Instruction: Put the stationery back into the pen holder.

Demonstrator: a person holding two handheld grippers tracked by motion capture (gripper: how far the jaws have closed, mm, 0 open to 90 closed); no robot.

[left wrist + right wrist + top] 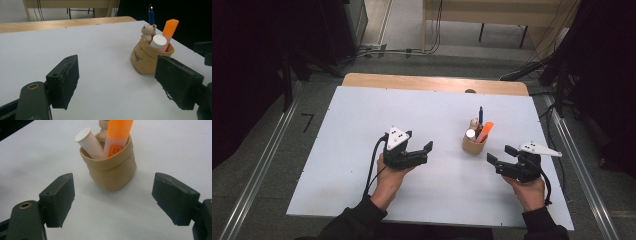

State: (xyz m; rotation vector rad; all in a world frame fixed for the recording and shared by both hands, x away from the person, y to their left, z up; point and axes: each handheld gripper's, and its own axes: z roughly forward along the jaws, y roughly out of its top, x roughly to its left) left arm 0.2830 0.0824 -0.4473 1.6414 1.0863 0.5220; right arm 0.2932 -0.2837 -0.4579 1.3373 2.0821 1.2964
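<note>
One desk (362, 150), white top with a wood strip along the far edge. One tan pouch (473, 145) stands upright right of centre, between the two tongs and a bit farther than them.

Four items in the pouch: one orange marker (485, 131), one white-capped pink tube (470, 134), one blue pen (480, 115), one small bear figure (474, 122). All stick out of the top. Marker and tube lean; the pen stands at the far side.

Two tongs, one per hand. Left tongs (422, 150) sit left of the pouch, near it but not touching, jaws spread, nothing between them. In the left gripper view the pouch (147, 60) shows just beyond the right jaw, with the bear (148, 31), tube (158, 42), marker (170, 28) and pen (151, 15) above its rim.

Right tongs (502, 155) sit right of the pouch, apart from it, jaws spread and empty. In the right gripper view the pouch (112, 172) stands centred beyond the gap between the jaws, with the marker (117, 137) and tube (88, 142) visible; the bear is mostly hidden behind them.

Two hands, two dark sleeves at the near edge.
</note>
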